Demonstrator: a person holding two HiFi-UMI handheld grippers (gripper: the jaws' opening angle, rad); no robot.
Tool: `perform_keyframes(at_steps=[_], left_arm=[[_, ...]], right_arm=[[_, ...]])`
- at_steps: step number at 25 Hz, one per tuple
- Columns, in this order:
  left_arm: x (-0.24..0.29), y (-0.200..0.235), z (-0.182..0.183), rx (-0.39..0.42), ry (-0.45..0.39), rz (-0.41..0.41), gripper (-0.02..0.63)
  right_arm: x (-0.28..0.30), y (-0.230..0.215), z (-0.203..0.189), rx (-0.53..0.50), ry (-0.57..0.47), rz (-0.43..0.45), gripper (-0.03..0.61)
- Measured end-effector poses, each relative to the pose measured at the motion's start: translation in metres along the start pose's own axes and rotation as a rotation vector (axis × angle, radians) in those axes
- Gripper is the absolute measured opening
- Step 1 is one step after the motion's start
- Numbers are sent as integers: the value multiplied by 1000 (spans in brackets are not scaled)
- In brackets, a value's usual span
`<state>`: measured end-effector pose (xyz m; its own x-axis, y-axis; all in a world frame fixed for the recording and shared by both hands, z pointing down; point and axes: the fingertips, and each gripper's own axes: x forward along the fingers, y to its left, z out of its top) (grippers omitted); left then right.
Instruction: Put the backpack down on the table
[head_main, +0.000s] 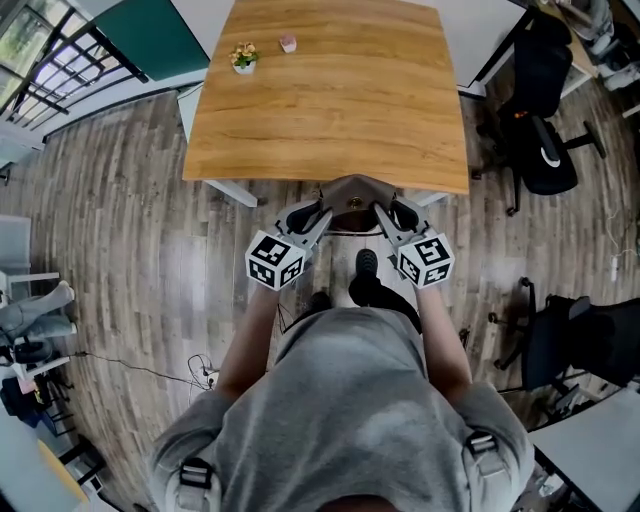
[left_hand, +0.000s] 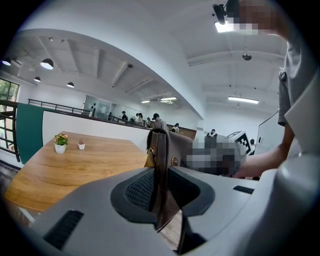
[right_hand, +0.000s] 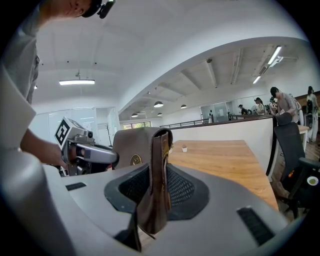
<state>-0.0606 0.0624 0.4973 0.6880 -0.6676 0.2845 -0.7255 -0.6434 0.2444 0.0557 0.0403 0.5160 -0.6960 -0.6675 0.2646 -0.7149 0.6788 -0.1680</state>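
Your left claw (head_main: 316, 213) and right claw (head_main: 388, 213) each clamp one side of the backpack (head_main: 352, 193), mid-frame, over the lower edge of the surface (head_main: 330, 100).

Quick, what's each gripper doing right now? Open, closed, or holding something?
Left gripper: closed, holding one side of the brown backpack.
Right gripper: closed, holding the backpack's other side.
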Motion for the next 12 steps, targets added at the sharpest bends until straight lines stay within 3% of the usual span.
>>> perform_keyframes(at_steps=[12], left_arm=[[33, 10, 16, -13, -21, 58, 97]], right_arm=[[17, -38, 16, -34, 1, 56, 103]])
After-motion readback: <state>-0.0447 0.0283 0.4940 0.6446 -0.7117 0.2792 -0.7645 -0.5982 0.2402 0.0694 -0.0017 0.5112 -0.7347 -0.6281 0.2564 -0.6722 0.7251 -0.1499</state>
